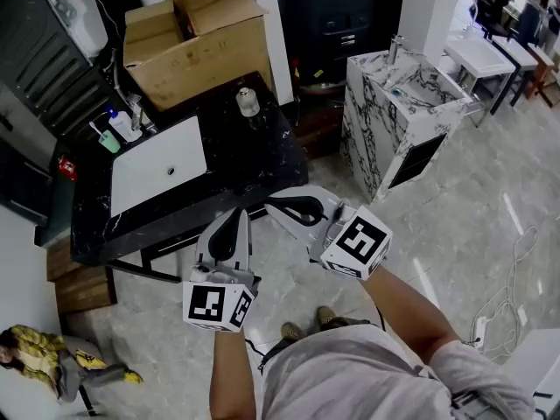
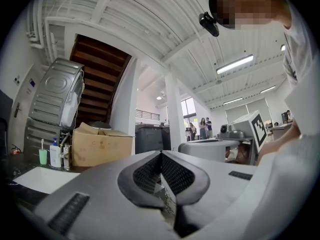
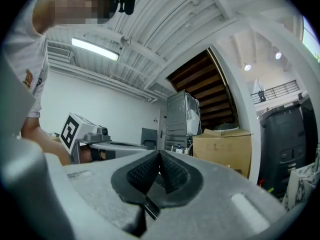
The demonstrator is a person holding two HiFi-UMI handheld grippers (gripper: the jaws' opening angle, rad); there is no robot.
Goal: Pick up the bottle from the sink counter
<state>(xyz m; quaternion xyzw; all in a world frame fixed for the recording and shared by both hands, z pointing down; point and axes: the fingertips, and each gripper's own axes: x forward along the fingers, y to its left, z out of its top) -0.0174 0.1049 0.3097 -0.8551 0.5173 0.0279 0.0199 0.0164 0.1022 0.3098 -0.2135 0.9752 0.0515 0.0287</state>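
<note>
A small clear bottle (image 1: pixel 248 102) stands upright on the black marble sink counter (image 1: pixel 254 160), to the right of the white basin (image 1: pixel 157 173). Both grippers hover in front of the counter's near edge, well short of the bottle. My left gripper (image 1: pixel 238 213) is shut with nothing between its fingers, and in the left gripper view its jaws (image 2: pixel 161 154) meet. My right gripper (image 1: pixel 273 203) is also shut and empty, with its jaws (image 3: pixel 160 153) pressed together. Neither gripper view shows the bottle clearly.
A big cardboard box (image 1: pixel 192 38) stands behind the counter. A soap dispenser (image 1: pixel 122 125) and a green cup (image 1: pixel 109 143) sit at the basin's back left. A white marble pedestal basin (image 1: pixel 398 103) stands on the right, with tiled floor between it and me.
</note>
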